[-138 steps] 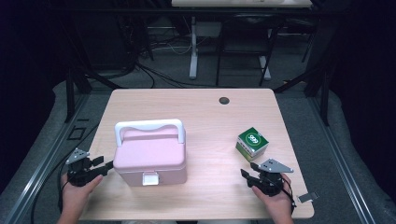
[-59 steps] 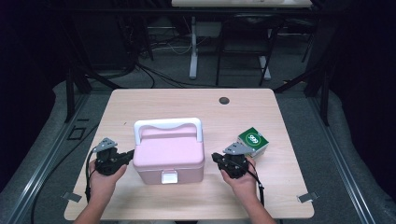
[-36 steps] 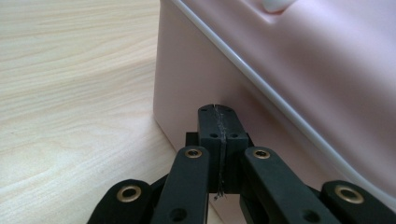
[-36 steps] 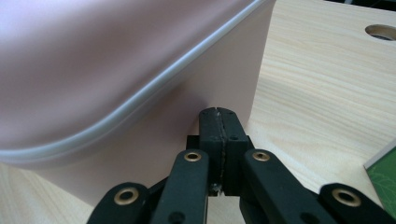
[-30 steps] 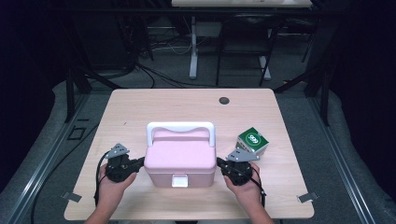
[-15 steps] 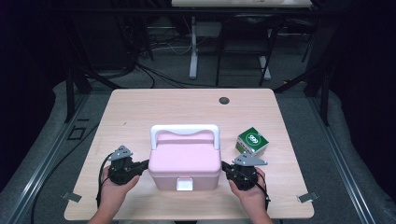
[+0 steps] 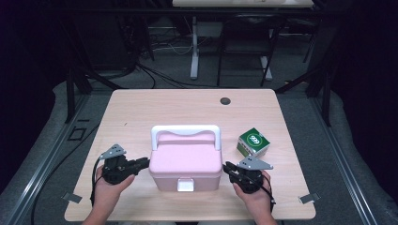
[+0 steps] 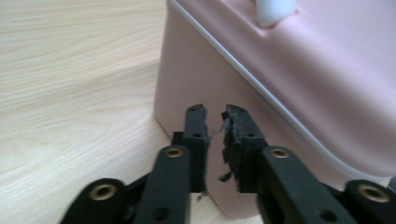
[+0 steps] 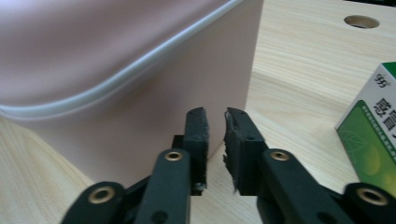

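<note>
The pink box sits at the table's near edge; left gripper and right gripper flank it, jaws slightly apart, empty. Its lid is unopened.

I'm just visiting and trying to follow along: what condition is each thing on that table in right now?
Pink box: lid shut, white handle folded back, upright.
Green carton: closed, standing apart from the box.
Left tongs: at the box's left side, jaws just been opening, narrow gap, nothing between.
Right tongs: at the box's right side, same narrow gap, empty.
</note>
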Motion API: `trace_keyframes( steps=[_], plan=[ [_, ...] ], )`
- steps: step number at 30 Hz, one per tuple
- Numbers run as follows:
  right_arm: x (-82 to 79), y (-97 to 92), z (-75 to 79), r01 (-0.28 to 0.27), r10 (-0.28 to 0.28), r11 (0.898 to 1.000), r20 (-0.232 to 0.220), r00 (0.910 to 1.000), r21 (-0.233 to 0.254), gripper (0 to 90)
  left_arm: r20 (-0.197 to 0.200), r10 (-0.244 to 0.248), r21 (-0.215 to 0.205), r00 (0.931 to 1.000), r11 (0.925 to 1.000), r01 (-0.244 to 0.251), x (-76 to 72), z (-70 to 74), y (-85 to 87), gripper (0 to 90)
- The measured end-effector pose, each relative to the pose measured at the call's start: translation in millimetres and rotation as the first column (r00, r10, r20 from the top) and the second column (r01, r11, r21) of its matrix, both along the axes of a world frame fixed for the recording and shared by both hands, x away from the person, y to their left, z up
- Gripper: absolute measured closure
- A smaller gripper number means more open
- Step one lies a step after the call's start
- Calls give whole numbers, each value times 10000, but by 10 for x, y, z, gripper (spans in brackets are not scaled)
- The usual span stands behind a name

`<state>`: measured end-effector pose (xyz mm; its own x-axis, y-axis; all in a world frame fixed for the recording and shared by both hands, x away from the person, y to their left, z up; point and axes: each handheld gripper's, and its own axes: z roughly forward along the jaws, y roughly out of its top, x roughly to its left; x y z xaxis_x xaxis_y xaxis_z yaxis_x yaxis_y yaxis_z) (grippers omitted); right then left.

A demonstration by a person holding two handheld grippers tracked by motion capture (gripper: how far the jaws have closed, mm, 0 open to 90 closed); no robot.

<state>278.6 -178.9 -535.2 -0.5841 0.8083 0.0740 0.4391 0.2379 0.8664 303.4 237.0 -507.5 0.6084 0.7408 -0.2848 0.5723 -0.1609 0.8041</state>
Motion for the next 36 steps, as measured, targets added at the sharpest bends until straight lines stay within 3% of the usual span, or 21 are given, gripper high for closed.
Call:
trace_keyframes(
  steps=[7,11,16,21,28,29,35,36],
  plan=[
    [19,-42,18,-48,47,9999,65,10000,136,625,253,233,-308,9994,9993,-225,8,125,137,635],
    [31,-52,28,25,-25,9998,8,10000,174,622,375,192,-216,9991,9996,-184,8,191,135,622],
    [34,-75,32,98,-98,9998,-30,9999,173,618,511,-102,186,9986,9998,92,-10,312,104,605],
    [38,-87,59,-6,7,9997,-28,10000,256,616,633,-190,170,9978,9997,179,14,421,96,593],
    [63,-164,256,-17,0,9978,250,9997,668,605,797,-417,215,9959,9990,401,89,578,-31,542],
    [74,-180,294,-192,161,9954,335,9993,934,603,797,-417,215,9959,9990,401,89,578,-31,535],
    [128,-205,453,-365,338,9943,285,9990,1005,577,630,-388,169,9973,9991,378,187,592,-123,507],
    [149,-215,472,-700,673,9889,249,9974,1310,571,630,-388,169,9973,9991,378,187,592,-123,507]
  ],
)
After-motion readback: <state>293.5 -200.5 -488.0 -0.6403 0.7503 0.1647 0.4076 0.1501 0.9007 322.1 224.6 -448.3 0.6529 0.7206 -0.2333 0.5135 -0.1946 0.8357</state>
